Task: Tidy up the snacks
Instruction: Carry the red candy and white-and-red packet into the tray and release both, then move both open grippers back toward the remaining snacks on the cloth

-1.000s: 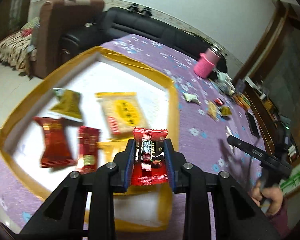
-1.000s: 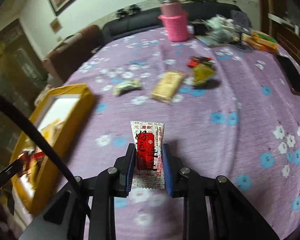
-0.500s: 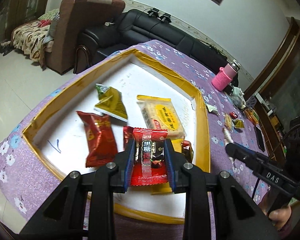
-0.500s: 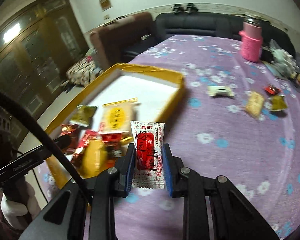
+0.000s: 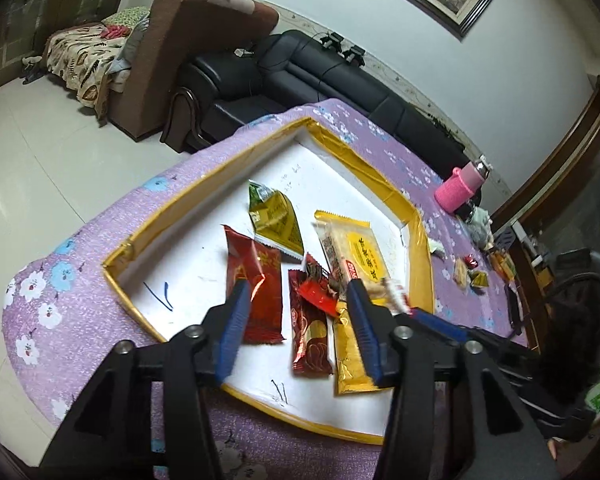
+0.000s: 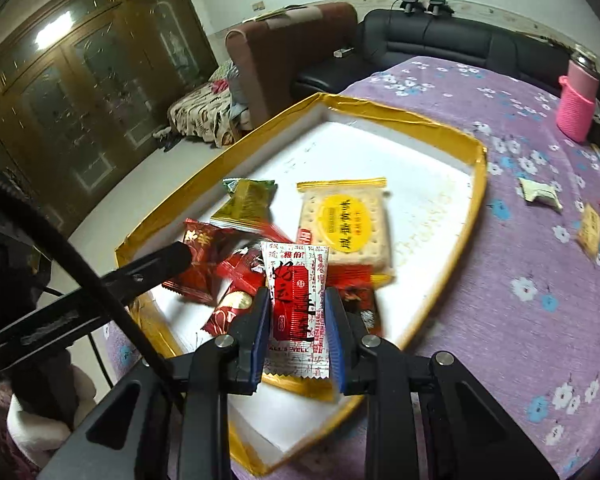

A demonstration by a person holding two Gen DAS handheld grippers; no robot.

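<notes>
A gold-rimmed white tray (image 5: 422, 248) (image 6: 476, 160) holds several snack packets. My left gripper (image 5: 298, 300) is open above the tray's near end; a small red candy packet (image 5: 318, 294) lies loose below its jaws, between a dark red packet (image 5: 256, 280) and a yellow cracker packet (image 5: 354, 252). My right gripper (image 6: 298, 316) is shut on a white-and-red sachet (image 6: 296, 304), held over the tray's near edge. The left gripper's finger (image 6: 152, 262) shows at the left of the right wrist view.
Several loose snacks (image 6: 540, 194) (image 5: 466, 276) lie on the purple flowered tablecloth (image 6: 520, 280) right of the tray. A pink bottle (image 6: 578, 100) stands at the far right. A black sofa (image 5: 320, 76) and brown armchair (image 5: 188, 48) are behind the table.
My left gripper has opened and let the red candy packet fall into the tray. My right gripper has moved left over the tray with the sachet still held.
</notes>
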